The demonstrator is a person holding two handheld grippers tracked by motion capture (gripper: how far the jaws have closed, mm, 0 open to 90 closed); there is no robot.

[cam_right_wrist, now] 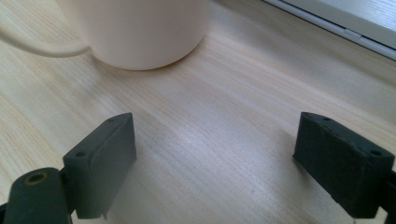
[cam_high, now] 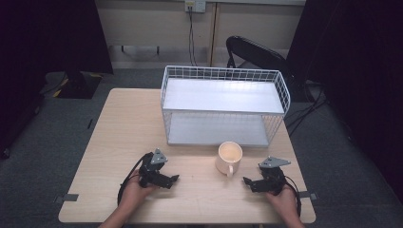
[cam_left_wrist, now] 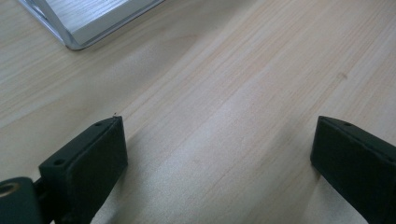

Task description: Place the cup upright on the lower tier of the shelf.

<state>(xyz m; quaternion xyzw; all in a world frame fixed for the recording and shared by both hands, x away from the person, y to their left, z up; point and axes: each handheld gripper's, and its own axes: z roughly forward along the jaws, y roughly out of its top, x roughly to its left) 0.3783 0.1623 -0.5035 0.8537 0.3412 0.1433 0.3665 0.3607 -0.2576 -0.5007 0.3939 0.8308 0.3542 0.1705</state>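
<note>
Altogether: 1 mug [cam_high: 229,157], 1 wire rack [cam_high: 223,104], 2 open hand-held grippers.

One mug [cam_high: 229,157], one wire rack [cam_high: 223,105], one table [cam_high: 123,142], one folding chair [cam_high: 256,52].

The mug [cam_high: 229,157] is cream-coloured, upright and empty, standing on the table. Its handle points toward the near table edge. It stands between the two grippers, nearer the right gripper [cam_high: 252,183], ahead of and to the left of that gripper's spread jaws, not touching them. The rack [cam_high: 223,105] is white wire with two flat shelves, both bare. It stands upright beyond both grippers, just behind the mug.
</note>
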